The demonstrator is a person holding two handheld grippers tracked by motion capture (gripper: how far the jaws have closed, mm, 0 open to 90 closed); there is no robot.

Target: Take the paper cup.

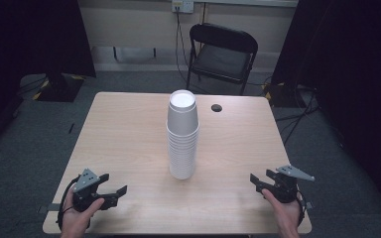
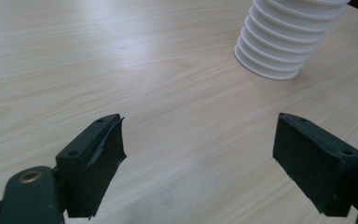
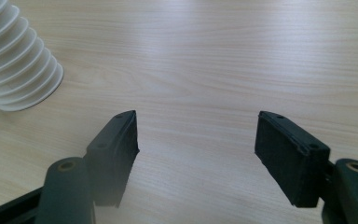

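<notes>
Stack of cups [image 1: 182, 136]: white, nested, upright at the middle of the surface [image 1: 129, 129], untouched. My left gripper [image 1: 113, 191] rests near the front-left edge, fingers [image 2: 93, 158] wide, nothing between them. My right gripper [image 1: 258, 182] sits near the front-right edge, fingers [image 3: 114, 149] likewise wide and empty. Both well apart from the stack. Risk, as I judge it: the column is tall and light; a one-sided push near the top would tip it, and a hard squeeze could dent the top cup.

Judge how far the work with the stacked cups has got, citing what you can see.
Done: nothing visible; the stack of white cups stands nested at the table's centre. In hand: nothing; left gripper and right gripper sit open near the front edge. Left: reaching and handling the cups.
</notes>
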